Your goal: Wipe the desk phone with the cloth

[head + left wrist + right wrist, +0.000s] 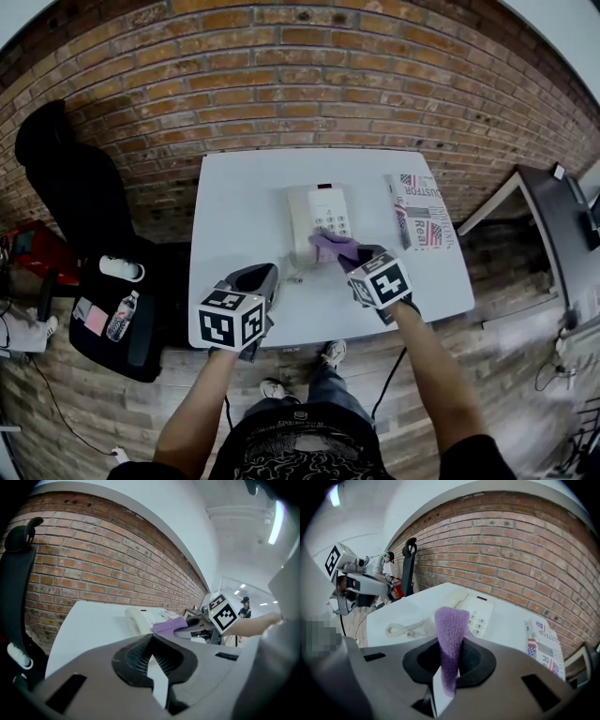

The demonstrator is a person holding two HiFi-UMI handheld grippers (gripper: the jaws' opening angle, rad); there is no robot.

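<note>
- My right gripper (354, 255) is pinching the purple cloth (334, 247), and the cloth's free end lies over the near end of the desk phone (319, 211)
- The phone sits mid-way across the white table (234, 206), with its coiled cord (401, 629) lying towards the near edge
- My left gripper (259, 279) hangs over the near edge, left of the phone, jaws pressed together on nothing
- A folded newspaper (424, 214) lies right of the phone, apart from it
- A black chair (66, 178) stands left of the table
</note>
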